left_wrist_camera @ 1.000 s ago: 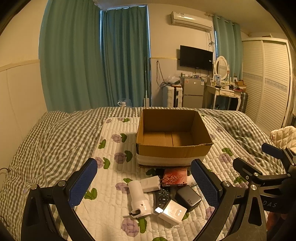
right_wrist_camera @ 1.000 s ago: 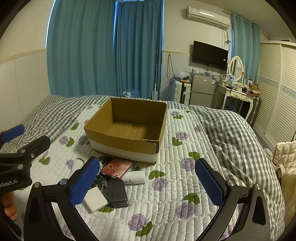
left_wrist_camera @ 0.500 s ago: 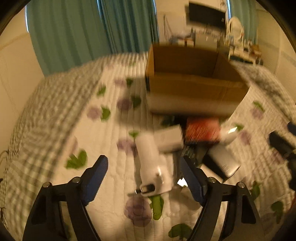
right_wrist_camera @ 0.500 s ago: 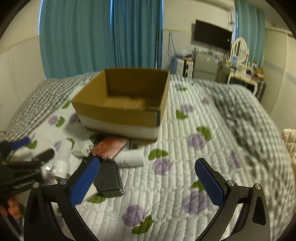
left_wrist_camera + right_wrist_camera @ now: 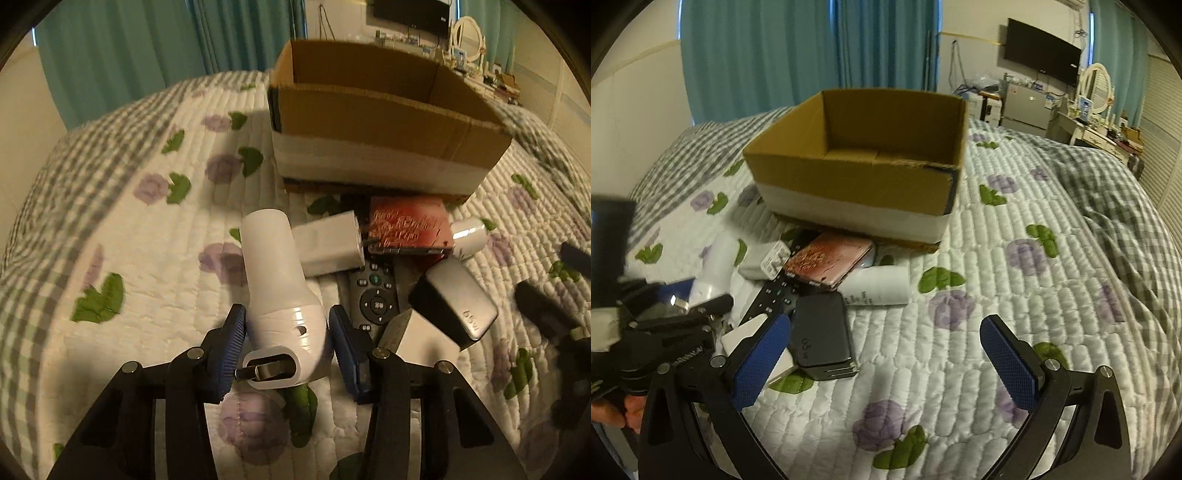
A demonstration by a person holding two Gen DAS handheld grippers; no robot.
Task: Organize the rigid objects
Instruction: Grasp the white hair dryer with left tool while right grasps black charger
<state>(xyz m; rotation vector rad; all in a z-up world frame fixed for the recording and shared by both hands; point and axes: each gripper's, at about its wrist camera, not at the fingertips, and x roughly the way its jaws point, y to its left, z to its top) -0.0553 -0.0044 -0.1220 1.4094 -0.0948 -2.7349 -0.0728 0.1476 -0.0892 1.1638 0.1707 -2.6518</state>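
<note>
Left wrist view: the left claw (image 5: pixel 286 341) has just been narrowing around the white handheld device (image 5: pixel 280 291), pads flanking it, contact unclear; the cardboard box (image 5: pixel 373 136) sits at one o'clock.

Right wrist view: the right claw (image 5: pixel 886 360) gapes wide and empty, the black charger (image 5: pixel 822 338) at ten o'clock on the bed (image 5: pixel 997 295).

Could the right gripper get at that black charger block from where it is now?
Probably yes. The right gripper stands wide open with nothing between its fingers, and the black charger block lies just beside its left finger, top face uncovered. A white adapter sits close alongside, so it might get nudged.
</note>
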